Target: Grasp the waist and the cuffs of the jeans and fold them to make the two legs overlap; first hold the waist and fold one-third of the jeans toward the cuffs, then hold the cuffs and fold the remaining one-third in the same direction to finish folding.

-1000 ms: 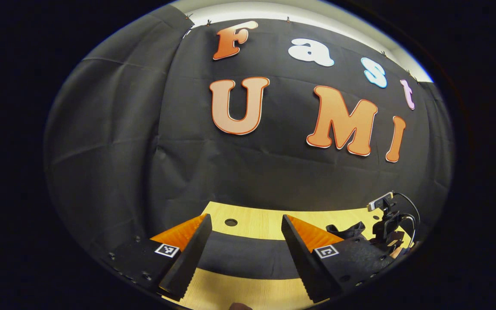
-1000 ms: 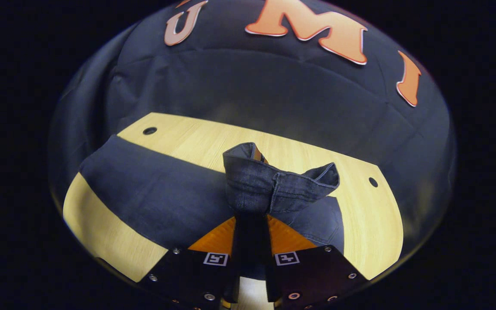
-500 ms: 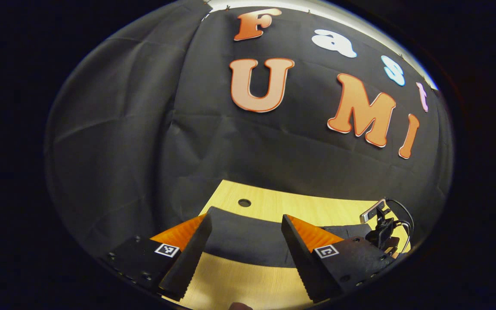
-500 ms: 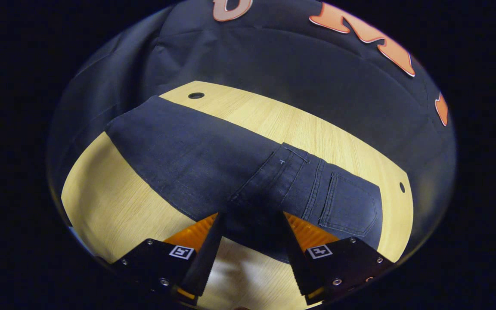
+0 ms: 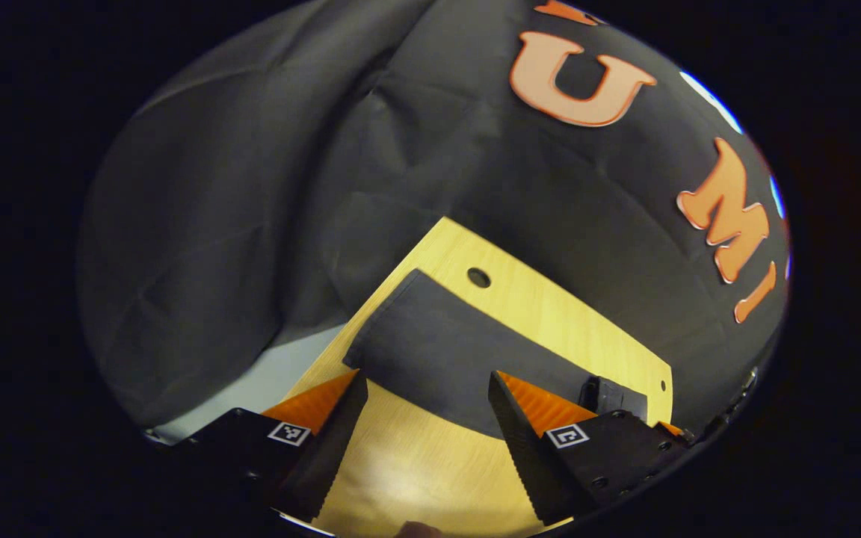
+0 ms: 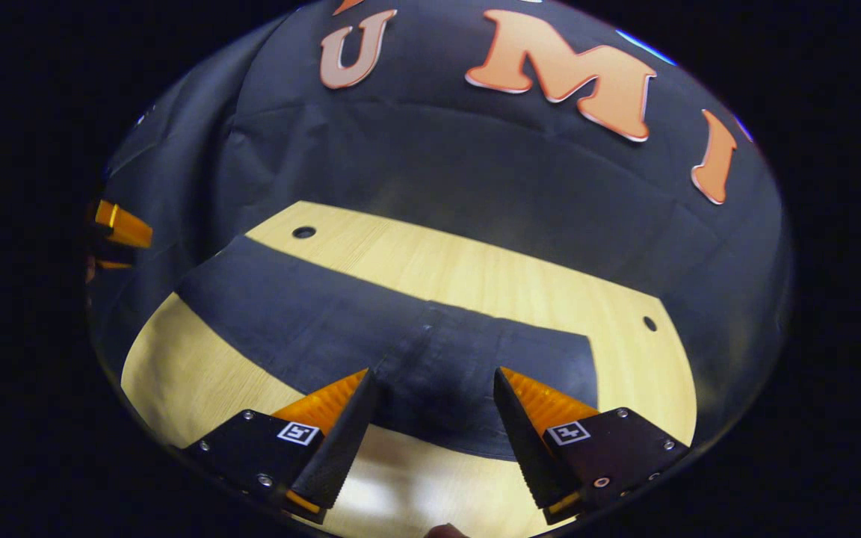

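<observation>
Dark denim jeans (image 6: 311,299) lie flat across the wooden table (image 6: 475,269), legs overlapped. The waist end (image 6: 520,359) is folded over onto the legs at the right. My right gripper (image 6: 434,373) is open just above the near edge of that folded part, holding nothing. In the left gripper view the cuff end of the jeans (image 5: 408,321) lies ahead, near the table's left corner. My left gripper (image 5: 427,381) is open above the jeans' near edge with nothing between its fingers. The right gripper (image 5: 617,396) shows at the right of that view.
The table has small round holes near its far corners (image 6: 303,232) (image 6: 649,323) (image 5: 478,277). Black cloth walls stand close behind and left of the table. A pale strip of floor (image 5: 251,373) shows past the table's left edge. The left gripper (image 6: 120,228) peeks in at the far left.
My right gripper let go of the waist, which now lies folded flat on the legs, then opened and drew back. My left gripper turned and tilted down toward the cuff end.
</observation>
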### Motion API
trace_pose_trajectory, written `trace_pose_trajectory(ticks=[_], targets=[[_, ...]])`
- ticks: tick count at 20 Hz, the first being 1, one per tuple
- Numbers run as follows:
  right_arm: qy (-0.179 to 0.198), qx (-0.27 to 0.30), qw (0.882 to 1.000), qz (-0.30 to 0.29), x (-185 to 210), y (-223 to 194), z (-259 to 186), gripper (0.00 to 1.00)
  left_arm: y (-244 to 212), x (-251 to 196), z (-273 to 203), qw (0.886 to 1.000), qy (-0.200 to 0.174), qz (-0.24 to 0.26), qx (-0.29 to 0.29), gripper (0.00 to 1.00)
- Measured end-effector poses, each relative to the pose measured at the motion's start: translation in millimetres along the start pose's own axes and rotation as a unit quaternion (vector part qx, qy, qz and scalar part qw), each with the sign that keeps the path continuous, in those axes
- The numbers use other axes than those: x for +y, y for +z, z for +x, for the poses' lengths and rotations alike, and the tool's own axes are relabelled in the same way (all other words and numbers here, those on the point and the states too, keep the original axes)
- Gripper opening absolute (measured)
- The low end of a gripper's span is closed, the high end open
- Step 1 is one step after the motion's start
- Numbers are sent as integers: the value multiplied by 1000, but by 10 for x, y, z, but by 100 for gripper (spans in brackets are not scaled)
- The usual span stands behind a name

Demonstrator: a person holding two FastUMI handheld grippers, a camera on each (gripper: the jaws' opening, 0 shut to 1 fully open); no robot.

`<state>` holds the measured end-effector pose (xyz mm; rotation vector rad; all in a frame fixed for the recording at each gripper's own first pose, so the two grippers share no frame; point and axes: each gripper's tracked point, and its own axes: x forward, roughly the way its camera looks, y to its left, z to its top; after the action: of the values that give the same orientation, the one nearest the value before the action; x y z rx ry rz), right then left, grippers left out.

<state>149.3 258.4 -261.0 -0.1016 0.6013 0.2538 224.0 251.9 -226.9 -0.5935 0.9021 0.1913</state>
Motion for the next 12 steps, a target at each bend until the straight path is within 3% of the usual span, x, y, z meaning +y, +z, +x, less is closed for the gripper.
trace_pose_trajectory(ticks=[2,6,12], targets=[[-23,-17,999,15,-236,82,-198,95,-122,20,231,999,15,-26,44,95],[-66,-46,996,30,-576,138,-528,96,-239,293,512,990,34,-78,116,99],[-104,-75,990,50,-859,173,-943,96,-156,469,945,975,98,-88,178,99]])
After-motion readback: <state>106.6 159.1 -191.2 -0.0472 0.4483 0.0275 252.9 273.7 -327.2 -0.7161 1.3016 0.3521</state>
